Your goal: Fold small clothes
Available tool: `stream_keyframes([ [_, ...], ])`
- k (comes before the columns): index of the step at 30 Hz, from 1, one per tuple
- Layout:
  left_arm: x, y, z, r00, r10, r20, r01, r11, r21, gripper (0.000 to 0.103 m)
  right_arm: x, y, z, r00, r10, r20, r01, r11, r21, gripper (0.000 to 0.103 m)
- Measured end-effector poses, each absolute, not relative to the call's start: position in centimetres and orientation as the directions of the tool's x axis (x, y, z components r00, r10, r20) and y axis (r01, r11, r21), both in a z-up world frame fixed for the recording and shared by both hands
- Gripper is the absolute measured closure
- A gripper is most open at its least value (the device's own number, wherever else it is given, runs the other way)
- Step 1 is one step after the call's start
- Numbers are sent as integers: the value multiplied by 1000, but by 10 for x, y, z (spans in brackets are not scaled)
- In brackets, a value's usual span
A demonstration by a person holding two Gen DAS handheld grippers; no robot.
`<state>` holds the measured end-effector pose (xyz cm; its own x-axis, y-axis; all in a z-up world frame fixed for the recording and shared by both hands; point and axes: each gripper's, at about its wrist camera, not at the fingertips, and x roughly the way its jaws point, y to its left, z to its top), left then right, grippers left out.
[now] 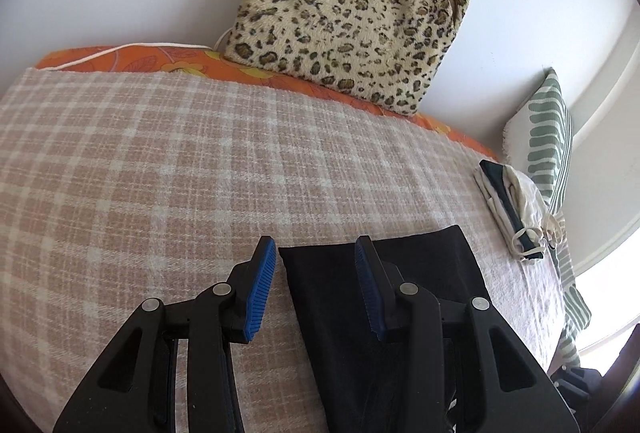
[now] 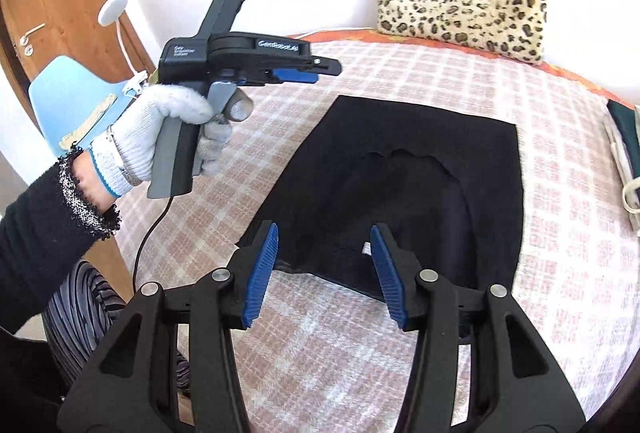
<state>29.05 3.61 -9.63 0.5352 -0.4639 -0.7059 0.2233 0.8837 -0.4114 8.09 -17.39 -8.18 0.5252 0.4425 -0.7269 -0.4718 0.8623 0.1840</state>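
A: Where does the black garment (image 2: pixel 400 169) lie?

B: Flat on the checked blanket (image 2: pixel 560 253), partly folded. The right gripper (image 2: pixel 324 269) hangs over its near edge, fingers spread, gripping nothing.

A: And the left gripper (image 1: pixel 316 289)?

B: Also spread and empty. The garment's left edge runs between its blue pads (image 1: pixel 260 293). Seen from the right wrist, a gloved hand (image 2: pixel 160 129) holds it raised above the blanket, left of the garment.

A: Surroundings?

B: A leopard-print cushion (image 1: pixel 348 9) stands behind; folded clothes (image 1: pixel 516 209) lie to the right.

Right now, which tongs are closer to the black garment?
Right. The right tongs hover open just over the black garment at its near edge; the left tongs are held up off its left side.
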Motion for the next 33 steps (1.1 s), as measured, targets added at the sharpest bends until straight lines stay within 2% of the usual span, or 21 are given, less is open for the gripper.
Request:
stream_keyframes([
  [4,285,28,-94,554,-437,-709,240,899,-366,60,78,-208,-81,592,370,-716,-387,910,150,39],
  [7,280,22,-92,571,-421,-705,253,907,-336,58,83,-231,-85,593,324,-737,-318,935,155,38],
  [14,278,13,-94,570,-432,-699,286,902,-324,56,95,-268,-95,585,305,-751,-196,952,233,31],
  [16,279,16,-97,557,-453,-696,280,892,-356,49,98,-272,-97,579,310,-754,-172,951,259,25],
  [18,281,19,-101,539,-472,-698,269,881,-388,49,101,-276,-101,569,325,-755,-159,945,287,20],
  [29,294,47,-128,445,-615,-651,144,767,-626,48,116,-317,-149,452,527,-720,32,797,603,20],
  [33,298,51,-139,421,-648,-635,102,730,-676,48,111,-330,-159,463,595,-657,70,715,696,20],
])
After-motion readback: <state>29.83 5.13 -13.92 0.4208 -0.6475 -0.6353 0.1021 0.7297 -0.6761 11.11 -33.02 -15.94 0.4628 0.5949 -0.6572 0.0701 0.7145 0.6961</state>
